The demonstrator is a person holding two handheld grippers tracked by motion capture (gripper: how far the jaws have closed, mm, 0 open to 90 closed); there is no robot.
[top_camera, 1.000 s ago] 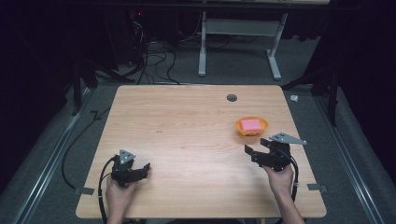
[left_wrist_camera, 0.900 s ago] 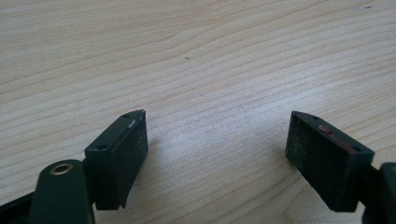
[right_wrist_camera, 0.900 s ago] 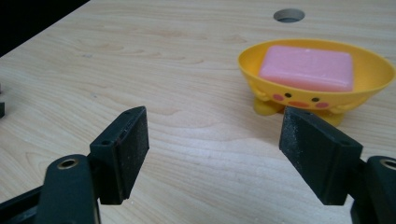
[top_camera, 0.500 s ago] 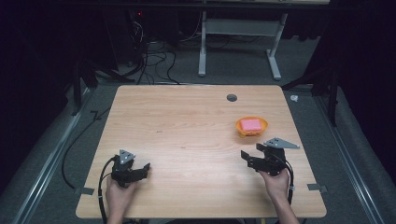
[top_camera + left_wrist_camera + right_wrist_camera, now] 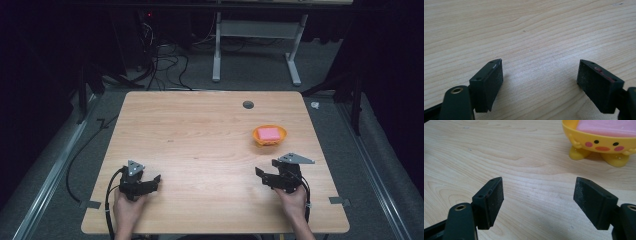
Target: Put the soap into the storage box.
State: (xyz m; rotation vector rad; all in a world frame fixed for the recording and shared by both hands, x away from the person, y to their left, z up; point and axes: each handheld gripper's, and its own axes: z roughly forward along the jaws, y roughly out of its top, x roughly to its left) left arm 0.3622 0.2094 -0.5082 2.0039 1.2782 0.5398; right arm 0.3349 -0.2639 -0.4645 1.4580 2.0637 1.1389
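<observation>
A yellow duck-faced bowl [image 5: 269, 135] [image 5: 602, 141] stands on the wooden table [image 5: 200, 135] at the right, with a pink block [image 5: 269, 133] [image 5: 609, 127] lying in it. My right gripper [image 5: 267, 171] [image 5: 537, 200] rests low over the table, a short way in front of the bowl, jaws wide open with nothing between them. My left gripper [image 5: 150, 181] [image 5: 540, 82] sits near the front left of the table, also open and empty, over bare wood.
A small dark round hole [image 5: 248, 104] lies in the table near its far edge. Beyond the table stand a white desk frame [image 5: 255, 45] and tangled cables [image 5: 160, 60] on the floor. Metal rails [image 5: 47, 175] run along both sides.
My right gripper has drawn back toward the table's front edge and slightly left, away from the bowl. The left gripper has stayed where it was.
</observation>
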